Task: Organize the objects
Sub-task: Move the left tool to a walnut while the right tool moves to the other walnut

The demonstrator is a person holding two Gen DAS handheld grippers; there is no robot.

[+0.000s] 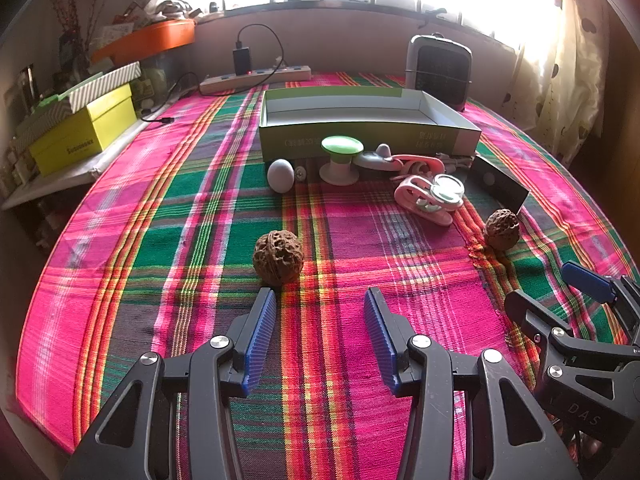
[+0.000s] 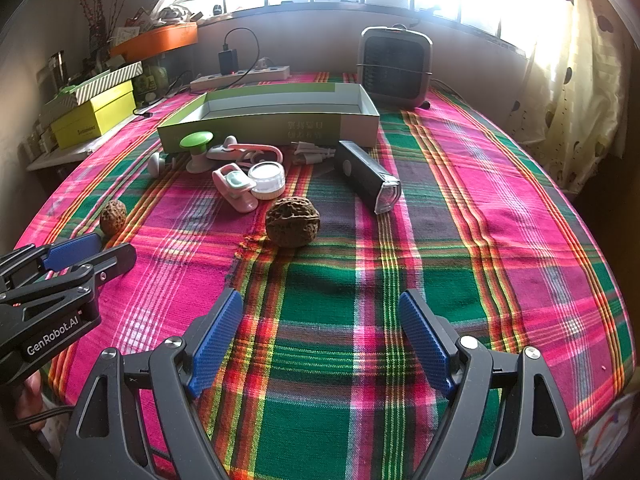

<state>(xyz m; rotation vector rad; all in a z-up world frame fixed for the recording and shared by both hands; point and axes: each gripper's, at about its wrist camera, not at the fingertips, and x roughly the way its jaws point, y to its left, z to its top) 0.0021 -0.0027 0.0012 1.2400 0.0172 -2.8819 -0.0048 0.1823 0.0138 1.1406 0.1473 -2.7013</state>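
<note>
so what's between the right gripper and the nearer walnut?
Nothing: bare plaid tablecloth runs from the open right gripper to the walnut, clearest in the right wrist view.

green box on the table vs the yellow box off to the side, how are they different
The green box is open, wide and shallow, and empty inside; the yellow box is closed with its lid on and taller. The green box sits on the plaid cloth; the yellow box sits on a side ledge with a striped box on top. Both are rectangular cardboard.

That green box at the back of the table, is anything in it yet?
Empty, as far as shows. The green box lies open-topped, its pale inside bare; the walnuts and other bits lie outside on the cloth.
</note>
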